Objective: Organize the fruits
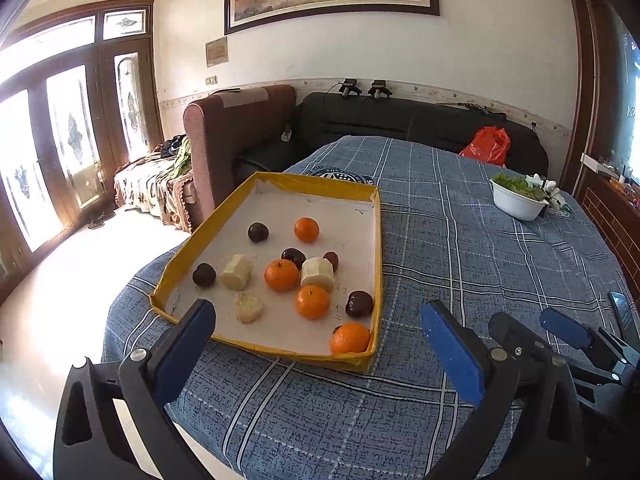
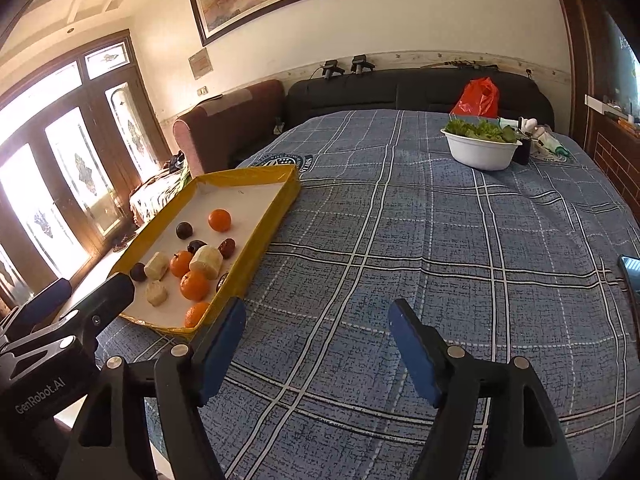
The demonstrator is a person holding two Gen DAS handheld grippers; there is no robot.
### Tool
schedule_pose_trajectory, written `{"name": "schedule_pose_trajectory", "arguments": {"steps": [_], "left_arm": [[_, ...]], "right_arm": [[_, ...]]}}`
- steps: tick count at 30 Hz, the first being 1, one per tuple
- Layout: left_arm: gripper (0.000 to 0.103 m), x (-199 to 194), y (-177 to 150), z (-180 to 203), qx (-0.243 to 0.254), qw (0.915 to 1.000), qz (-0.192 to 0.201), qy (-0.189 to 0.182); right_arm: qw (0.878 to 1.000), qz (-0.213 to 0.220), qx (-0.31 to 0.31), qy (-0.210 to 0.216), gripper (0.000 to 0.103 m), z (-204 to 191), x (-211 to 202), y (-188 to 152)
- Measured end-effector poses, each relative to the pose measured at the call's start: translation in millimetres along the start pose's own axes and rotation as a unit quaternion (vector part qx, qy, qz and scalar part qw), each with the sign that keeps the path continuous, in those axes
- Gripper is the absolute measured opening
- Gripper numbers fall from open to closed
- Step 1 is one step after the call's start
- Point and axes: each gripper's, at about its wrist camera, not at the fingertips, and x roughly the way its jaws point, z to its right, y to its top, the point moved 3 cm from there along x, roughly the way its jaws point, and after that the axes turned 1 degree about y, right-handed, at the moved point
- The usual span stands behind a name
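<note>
Two views are given, and the left wrist view is taken first. The left gripper [image 1: 318,330] is held with its blue pads spread wide and nothing between them, just short of the near edge of the yellow-rimmed tray [image 1: 276,350]. The tray lies ahead and slightly left on the blue plaid tablecloth [image 1: 460,248], its long axis running away from the gripper. Inside it, mixed together, are seen four oranges, dark plums and three pale peeled chunks. The nearest orange [image 1: 349,338] sits in the tray's near right corner, almost straight ahead between the pads; a dark plum [image 1: 359,304] lies just behind it. The left gripper is judged the nearer one, so a short forward reach would be called for. What the pale chunks [image 1: 237,272] are cannot be told.

In the right wrist view, the right gripper [image 2: 316,340] is likewise seen spread and empty, over bare cloth. The tray [image 2: 256,236] lies off to its left. The corner orange [image 2: 196,315] is partly cut off by the tray wall, and one plum is almost hidden behind it. A white bowl of greens [image 2: 480,152] stands well apart at the far right.
</note>
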Motion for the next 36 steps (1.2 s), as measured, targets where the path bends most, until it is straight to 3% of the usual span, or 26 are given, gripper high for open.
{"name": "schedule_pose_trajectory", "arguments": {"steps": [16, 36], "left_arm": [[0.103, 18, -5, -9, -0.011, 0.9996, -0.026, -0.007], [0.103, 18, -7, -10, -0.01, 0.9995, -0.029, -0.011]], "right_arm": [[1.0, -0.021, -0.001, -0.007, 0.079, -1, 17, -5], [1.0, -0.025, -0.001, -0.006, 0.081, -4, 21, -8]]}}
